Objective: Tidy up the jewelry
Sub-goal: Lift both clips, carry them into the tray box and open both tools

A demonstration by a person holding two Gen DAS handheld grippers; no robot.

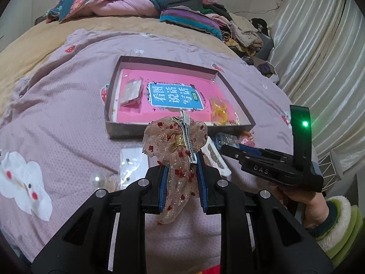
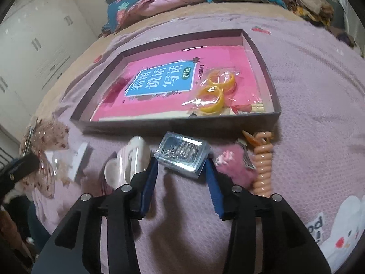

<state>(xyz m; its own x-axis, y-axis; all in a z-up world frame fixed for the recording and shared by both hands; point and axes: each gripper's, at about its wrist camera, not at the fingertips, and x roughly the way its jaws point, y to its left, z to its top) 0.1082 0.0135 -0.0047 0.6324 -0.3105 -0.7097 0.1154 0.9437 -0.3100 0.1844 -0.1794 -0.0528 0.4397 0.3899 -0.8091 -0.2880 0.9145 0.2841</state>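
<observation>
The left hand-held gripper [image 1: 182, 166] is clamped on the sheer red-dotted hair bow [image 1: 176, 150], holding it by its silver clip clear of the bed [image 1: 68, 105] just short of the shallow grey box [image 1: 127, 130], most likely so it can go in beside what is already sorted. The right hand-held gripper [image 2: 182, 166] hangs with its jaws apart around the clear jewelry case [image 2: 182, 154], pads seemingly not yet pressing. I count two yellow bangles [image 2: 216, 91] in the box, and one case, one white claw clip [image 2: 127, 159], one pink fluffy piece [image 2: 235, 166] and one peach spiral tie [image 2: 262, 159] waiting outside.
</observation>
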